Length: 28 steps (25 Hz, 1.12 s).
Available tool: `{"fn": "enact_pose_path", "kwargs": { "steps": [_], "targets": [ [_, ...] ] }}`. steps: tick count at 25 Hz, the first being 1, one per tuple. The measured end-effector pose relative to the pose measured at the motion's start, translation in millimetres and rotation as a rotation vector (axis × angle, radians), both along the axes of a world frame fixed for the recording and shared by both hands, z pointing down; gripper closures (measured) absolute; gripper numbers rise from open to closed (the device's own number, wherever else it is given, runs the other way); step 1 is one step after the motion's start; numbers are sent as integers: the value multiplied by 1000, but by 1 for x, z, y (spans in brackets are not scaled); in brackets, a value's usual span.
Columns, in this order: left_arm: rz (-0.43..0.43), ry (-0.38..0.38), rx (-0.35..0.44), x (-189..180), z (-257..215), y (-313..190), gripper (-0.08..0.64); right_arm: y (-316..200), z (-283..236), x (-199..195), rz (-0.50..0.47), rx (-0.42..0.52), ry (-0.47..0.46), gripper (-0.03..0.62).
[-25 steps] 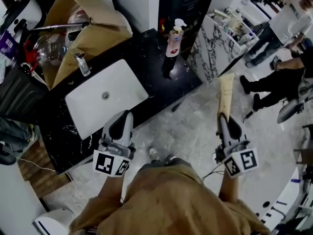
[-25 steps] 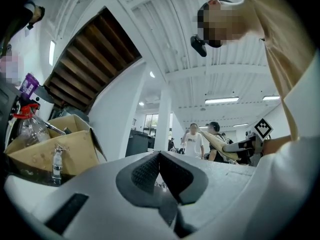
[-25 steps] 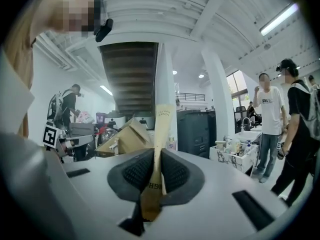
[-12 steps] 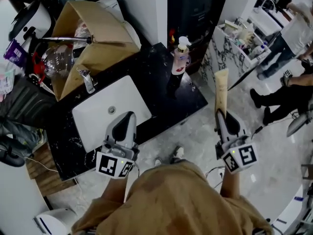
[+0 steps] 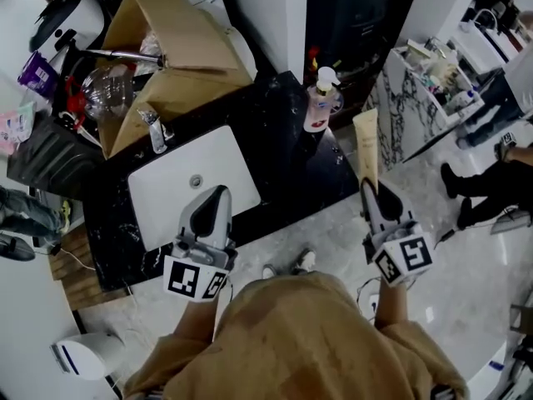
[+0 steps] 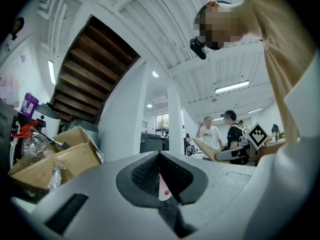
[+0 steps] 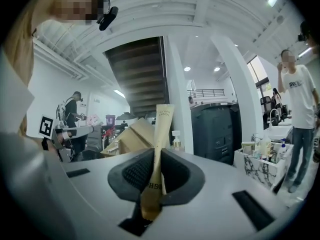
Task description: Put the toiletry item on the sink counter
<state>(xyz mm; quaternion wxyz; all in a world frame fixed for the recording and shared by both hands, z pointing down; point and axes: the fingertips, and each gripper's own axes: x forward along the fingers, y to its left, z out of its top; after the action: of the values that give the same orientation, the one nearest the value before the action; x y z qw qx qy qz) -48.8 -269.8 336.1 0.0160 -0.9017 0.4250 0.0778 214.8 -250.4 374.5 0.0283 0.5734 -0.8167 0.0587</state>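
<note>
The toiletry item is a long cream tube (image 5: 365,144); my right gripper (image 5: 366,185) is shut on its lower end and holds it upright, by the right corner of the black sink counter (image 5: 275,136). In the right gripper view the tube (image 7: 162,126) rises from between the pads of the right gripper (image 7: 154,156). My left gripper (image 5: 221,190) hovers over the front edge of the white basin (image 5: 171,198), shut with nothing in it. In its own view the left gripper (image 6: 159,159) shows only a thin slit between the jaws.
A pump bottle (image 5: 321,98) stands at the counter's back right. A faucet (image 5: 155,132) and an open cardboard box (image 5: 179,48) sit behind the basin. A marble-patterned caddy (image 5: 416,98) with small items stands right of the counter. A person's legs (image 5: 491,190) are at far right.
The counter has come closer and more central in the head view. My right gripper with the tube has moved left, toward the counter's right corner. The left gripper stays over the basin's front.
</note>
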Motion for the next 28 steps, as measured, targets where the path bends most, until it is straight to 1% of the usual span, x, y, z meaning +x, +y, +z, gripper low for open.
{"fn": "enact_pose_path", "kwargs": {
  "steps": [4, 9, 15, 24, 28],
  "targets": [
    [-29, -2, -5, -9, 4, 1, 555, -6, 17, -9, -25, -32, 16, 552],
    [-60, 4, -10, -21, 7, 7, 555, -19, 43, -24, -50, -81, -16, 552],
    [-86, -1, -27, -35, 14, 14, 555, -36, 76, -38, -55, -150, 2, 552],
    [-96, -8, -33, -43, 16, 19, 555, -51, 138, -51, -80, -268, 59, 552],
    [-97, -11, -28, -45, 13, 20, 555, -58, 169, -51, -84, -328, 104, 552]
  ]
}}
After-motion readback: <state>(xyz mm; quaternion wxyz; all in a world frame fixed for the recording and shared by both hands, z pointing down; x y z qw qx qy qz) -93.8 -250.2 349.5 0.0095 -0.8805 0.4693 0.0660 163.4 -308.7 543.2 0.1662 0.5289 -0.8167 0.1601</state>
